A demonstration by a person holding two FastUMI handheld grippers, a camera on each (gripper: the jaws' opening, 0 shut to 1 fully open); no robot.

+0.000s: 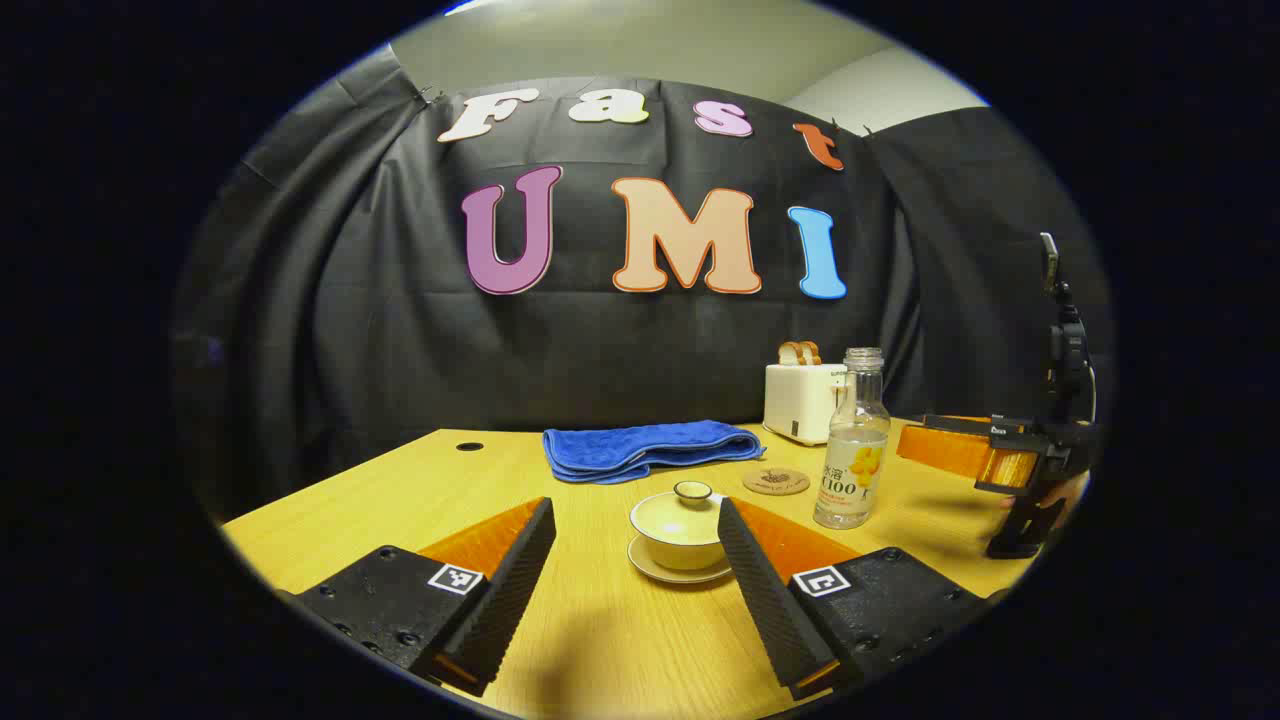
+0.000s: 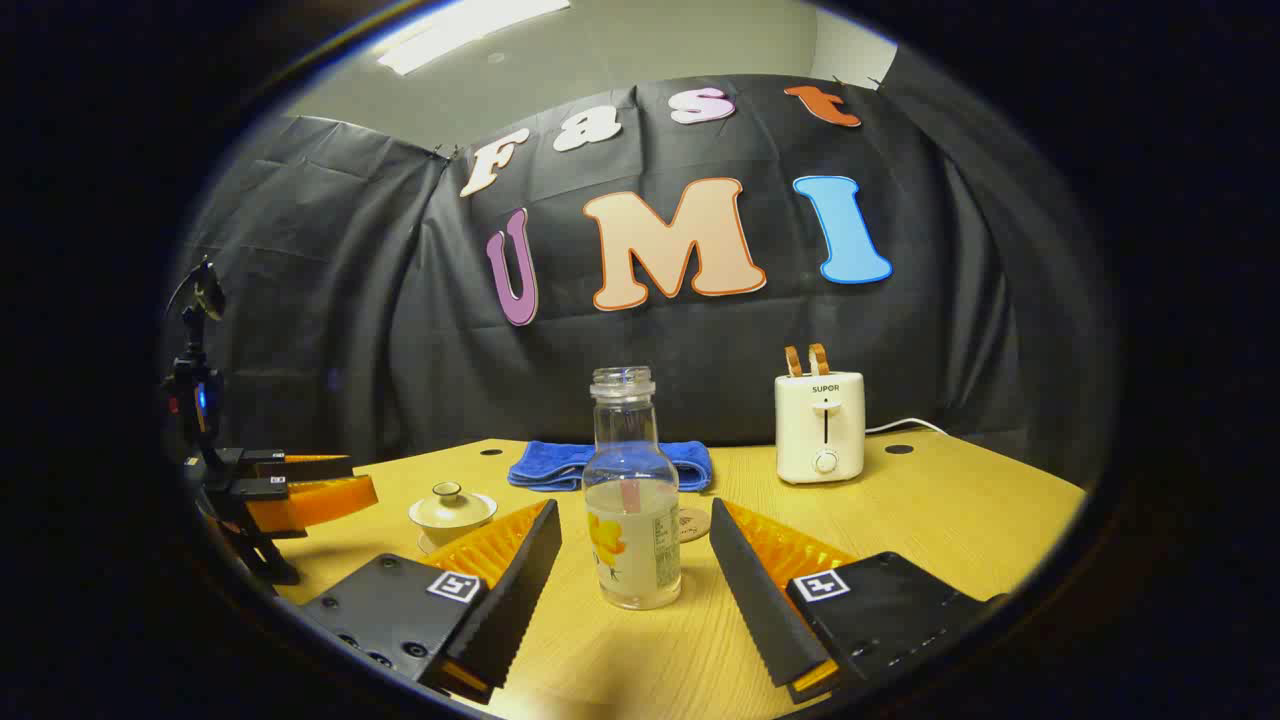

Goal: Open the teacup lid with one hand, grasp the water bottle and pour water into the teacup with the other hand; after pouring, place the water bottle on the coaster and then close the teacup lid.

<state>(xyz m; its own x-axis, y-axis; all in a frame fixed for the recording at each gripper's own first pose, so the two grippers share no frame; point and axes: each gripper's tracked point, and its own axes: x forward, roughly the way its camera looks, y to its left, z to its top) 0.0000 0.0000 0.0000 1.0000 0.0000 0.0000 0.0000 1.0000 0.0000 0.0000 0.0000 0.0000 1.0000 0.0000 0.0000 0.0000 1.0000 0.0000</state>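
The pale teacup (image 1: 679,530) sits on its saucer (image 1: 680,570) with the knobbed lid (image 1: 690,492) on; the clear bottle (image 1: 853,440) stands upright and uncapped, partly full, just right of it; the round coaster (image 1: 776,481) lies flat behind them on the table (image 1: 400,490).

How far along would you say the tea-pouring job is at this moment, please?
Nothing looks done yet. The cream ceramic teacup has its lid on, and the clear glass water bottle stands uncapped on the wooden table, off the round brown coaster. The left gripper is open towards the cup, the right gripper open around the bottle. Every step remains.
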